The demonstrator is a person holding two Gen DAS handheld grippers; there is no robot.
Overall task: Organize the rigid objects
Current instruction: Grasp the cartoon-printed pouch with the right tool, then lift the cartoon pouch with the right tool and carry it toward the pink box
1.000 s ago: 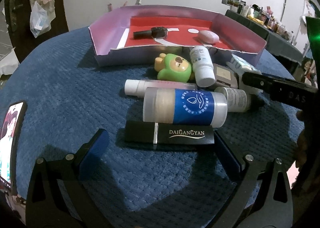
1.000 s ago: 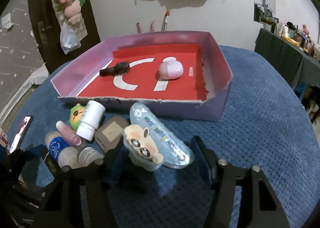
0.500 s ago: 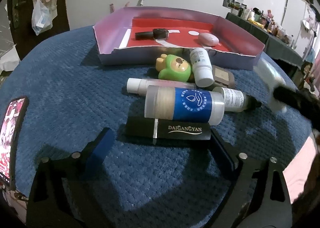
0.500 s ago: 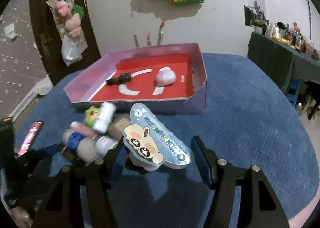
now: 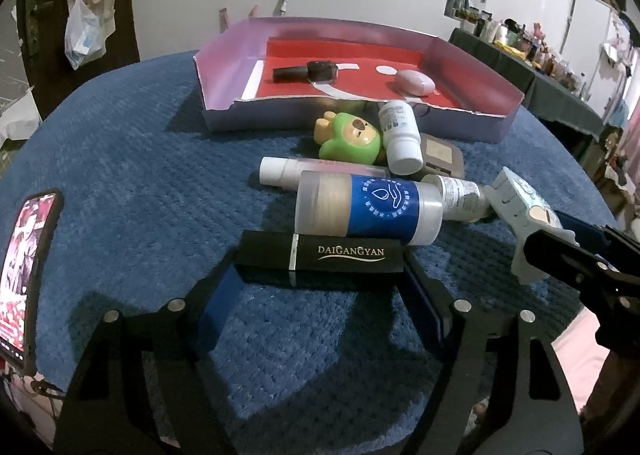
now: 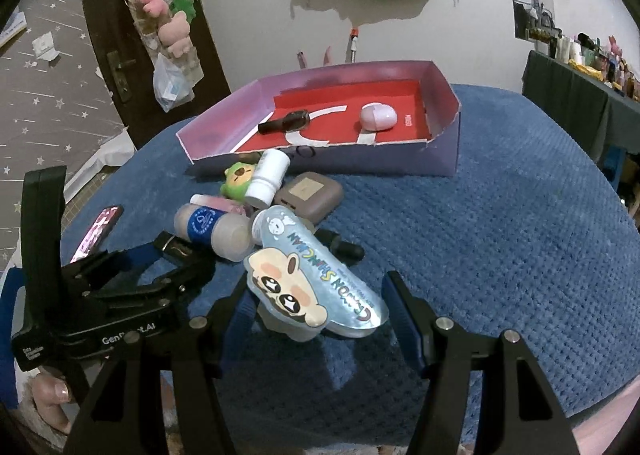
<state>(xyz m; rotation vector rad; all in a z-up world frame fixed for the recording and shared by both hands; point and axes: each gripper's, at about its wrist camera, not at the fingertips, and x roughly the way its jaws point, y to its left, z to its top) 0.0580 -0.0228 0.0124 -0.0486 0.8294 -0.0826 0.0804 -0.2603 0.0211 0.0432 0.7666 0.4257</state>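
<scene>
Blue-labelled bottle (image 5: pixel 368 213), touching black box (image 5: pixel 320 253), tray (image 5: pixel 224 111) behind

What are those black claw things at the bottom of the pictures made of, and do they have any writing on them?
Both are black, angular frames with cut-out openings and silver screw heads. Each finger carries a flat blue pad on its inner face, as on the left gripper and the right gripper. Seen from the right wrist camera, the left gripper's body bears white lettering, partly hidden, beginning "Gen" and ending ".AI". No cables or sleeves show.
</scene>
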